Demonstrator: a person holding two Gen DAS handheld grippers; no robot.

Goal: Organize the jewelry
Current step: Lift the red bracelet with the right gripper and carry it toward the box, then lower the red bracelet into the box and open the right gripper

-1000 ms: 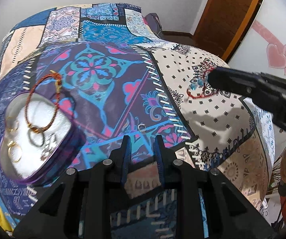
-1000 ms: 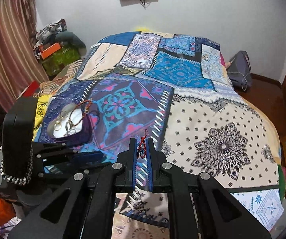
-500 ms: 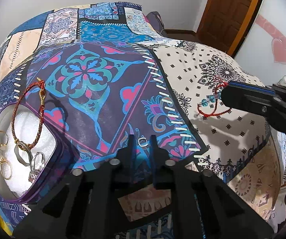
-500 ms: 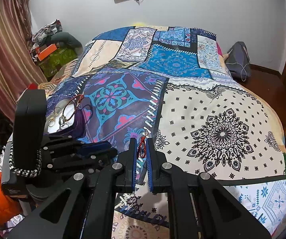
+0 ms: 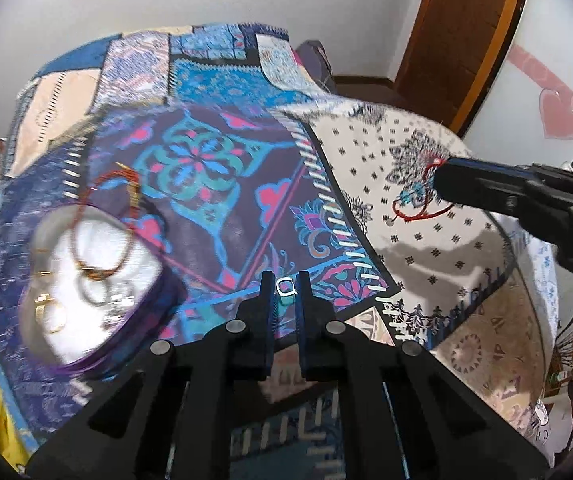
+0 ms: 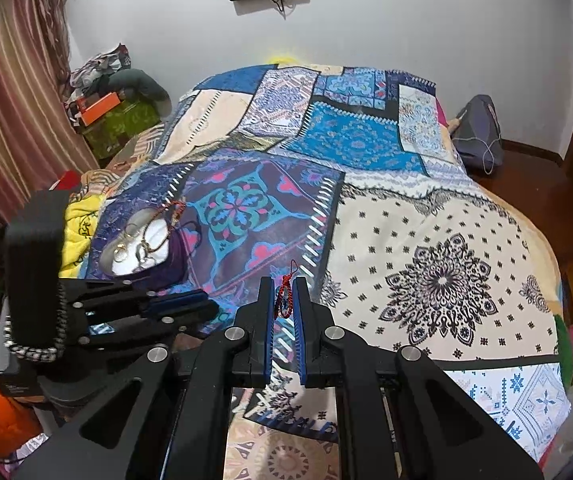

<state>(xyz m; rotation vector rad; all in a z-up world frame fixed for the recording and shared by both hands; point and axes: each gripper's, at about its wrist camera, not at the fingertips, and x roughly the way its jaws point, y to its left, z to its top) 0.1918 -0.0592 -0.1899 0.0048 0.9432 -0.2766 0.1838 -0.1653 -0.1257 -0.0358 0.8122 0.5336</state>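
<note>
My left gripper (image 5: 285,286) is shut on a small silver ring (image 5: 285,286) held between its tips above the patchwork bedspread. A purple jewelry case (image 5: 86,280) with a white lining lies to its left, holding several rings and a red cord bracelet (image 5: 104,216) draped over its rim. My right gripper (image 6: 284,294) is shut on a red cord bracelet with blue beads (image 6: 285,296); it also shows in the left wrist view (image 5: 418,200), dangling from the fingers (image 5: 470,184). The case also shows in the right wrist view (image 6: 142,248), left of the left gripper (image 6: 190,304).
The patchwork bedspread (image 6: 426,240) covers the whole bed. A brown door (image 5: 458,40) stands beyond the bed's right side. A bag (image 6: 478,132) lies on the floor by the far wall. Clutter and a striped curtain (image 6: 14,112) are at the left.
My left gripper has swung back to the right and up with the ring, blurring the view; the case sits closer at left. The right gripper still holds the beaded bracelet above the bed.
</note>
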